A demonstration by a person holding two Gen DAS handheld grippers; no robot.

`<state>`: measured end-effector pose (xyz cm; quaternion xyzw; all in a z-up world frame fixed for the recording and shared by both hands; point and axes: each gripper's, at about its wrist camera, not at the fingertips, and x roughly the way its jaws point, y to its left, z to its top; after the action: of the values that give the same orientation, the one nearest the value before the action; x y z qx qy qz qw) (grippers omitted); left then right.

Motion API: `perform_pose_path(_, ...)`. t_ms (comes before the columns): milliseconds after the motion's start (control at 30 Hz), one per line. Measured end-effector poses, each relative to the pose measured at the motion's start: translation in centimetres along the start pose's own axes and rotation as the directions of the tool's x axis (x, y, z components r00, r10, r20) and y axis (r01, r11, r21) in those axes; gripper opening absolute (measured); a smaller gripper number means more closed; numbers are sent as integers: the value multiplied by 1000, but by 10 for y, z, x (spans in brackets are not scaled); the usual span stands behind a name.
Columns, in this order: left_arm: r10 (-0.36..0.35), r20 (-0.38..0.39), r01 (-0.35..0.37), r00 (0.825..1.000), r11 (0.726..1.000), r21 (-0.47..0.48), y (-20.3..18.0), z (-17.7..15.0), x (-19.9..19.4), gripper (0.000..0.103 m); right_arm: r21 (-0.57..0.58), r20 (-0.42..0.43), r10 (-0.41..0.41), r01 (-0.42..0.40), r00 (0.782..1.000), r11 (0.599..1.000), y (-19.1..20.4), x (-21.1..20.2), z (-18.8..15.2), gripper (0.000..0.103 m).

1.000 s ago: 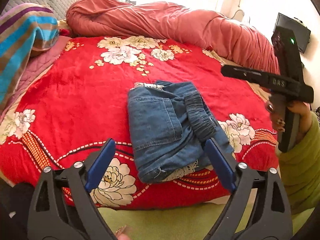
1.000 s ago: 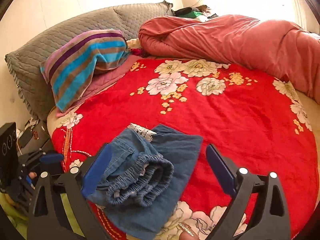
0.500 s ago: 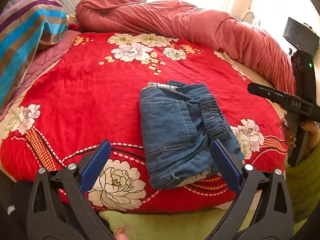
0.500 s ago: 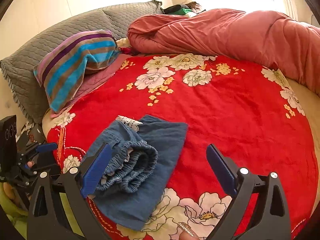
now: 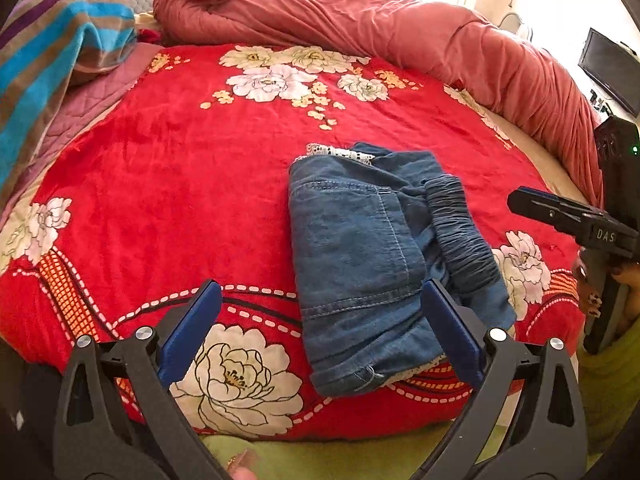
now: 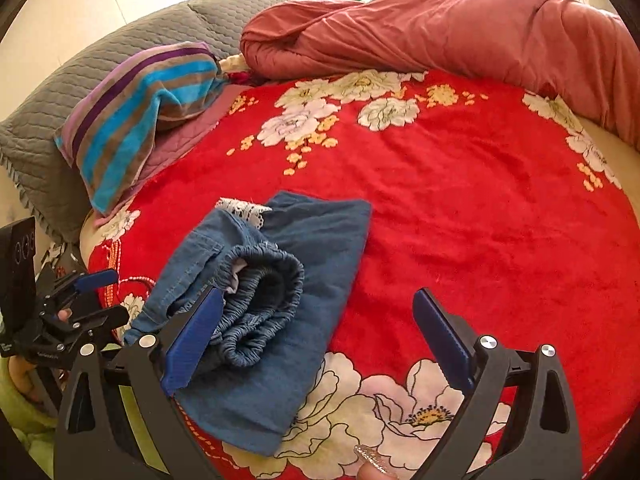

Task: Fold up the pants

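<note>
The blue denim pants (image 5: 368, 256) lie folded into a small bundle on the red flowered blanket (image 5: 168, 184), with the elastic waistband (image 6: 264, 300) bunched on top and a strip of white lace (image 6: 244, 208) at the far end. My left gripper (image 5: 320, 328) hovers open over the near end of the bundle, its right finger over the denim and its left finger over the blanket. My right gripper (image 6: 316, 336) is open too, its left finger above the waistband. Neither pad presses the cloth. The right gripper (image 5: 580, 224) also shows at the right edge of the left wrist view.
A rolled salmon-red quilt (image 6: 440, 28) runs along the far side of the bed. A striped blue, purple and brown pillow (image 6: 140, 116) and grey quilted pillows (image 6: 52, 136) sit at the left. A dark screen (image 5: 608, 68) stands beyond the bed. My green sleeve (image 5: 612, 380) is at the right.
Both grippers have sunk toward the bed. The bundle now sits higher and further right between the right gripper's fingers. The pants themselves lie as before.
</note>
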<state>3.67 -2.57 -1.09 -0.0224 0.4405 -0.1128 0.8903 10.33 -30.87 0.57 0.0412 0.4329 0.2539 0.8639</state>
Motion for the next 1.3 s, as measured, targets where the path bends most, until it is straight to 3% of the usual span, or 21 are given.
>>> perform_pose_path(500, -53, -38, 51, 998, 998, -43, 13, 11, 32, 93, 48, -105, 16, -11, 994, 999, -4, 35, -11, 94)
perform_pose_path(667, -81, -57, 79, 995, 996, -41, 13, 16, 46, 93, 58, -137, 61, -53, 989, 997, -1, 45, -17, 73)
perform_pose_path(867, -132, -99, 127, 986, 991, -49, 9, 17, 66, 77, 69, -146, 93, -84, 985, 994, 1, 53, -19, 70)
perform_pose_path(1300, -170, -110, 166, 979, 985, -47, 6, 23, 80, 64, 54, -151, 124, -117, 981, 992, 5, 74, -10, 71)
